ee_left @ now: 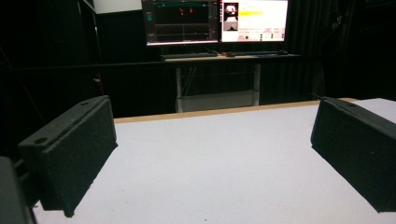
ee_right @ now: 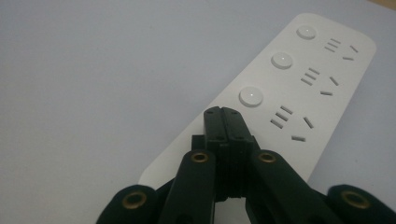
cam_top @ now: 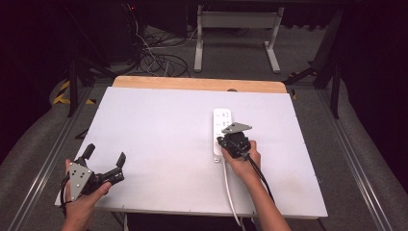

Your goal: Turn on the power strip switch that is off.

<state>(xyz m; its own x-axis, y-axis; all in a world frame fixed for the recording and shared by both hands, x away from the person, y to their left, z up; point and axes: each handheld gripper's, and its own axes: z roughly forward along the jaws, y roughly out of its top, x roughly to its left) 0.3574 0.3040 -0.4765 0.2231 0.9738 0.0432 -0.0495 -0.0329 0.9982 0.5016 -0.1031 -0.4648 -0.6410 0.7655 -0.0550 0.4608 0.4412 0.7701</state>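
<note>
Item: white plastic power strip (cam_top: 221, 130) with three round switch buttons and three socket groups, lying flat on the white table top (cam_top: 159, 144), right of centre in the high view, its white cable (cam_top: 230, 192) running off toward the bottom edge.

Right gripper (ee_right: 227, 116): jaws pressed together with nothing between them, tips poised over the near end of the strip, just short of the nearest round button (ee_right: 251, 96) at centre of the right gripper view. Whether the tips touch the strip's surface cannot be told.

Left gripper (cam_top: 105, 156): jaws spread wide and empty, at lower left of the high view, well apart from the strip.

Step in hand, as judged: lining up the closed tips to press a switch. Next move calls for a short advance onto the button and a straight push down, kept off the socket slots (ee_right: 289, 123) beside it.

Surroundings: wooden table edge (cam_top: 197, 83) at top; monitors (ee_left: 215, 21) on a desk beyond, upper middle of the left gripper view. Nothing lies between tips and button.
</note>
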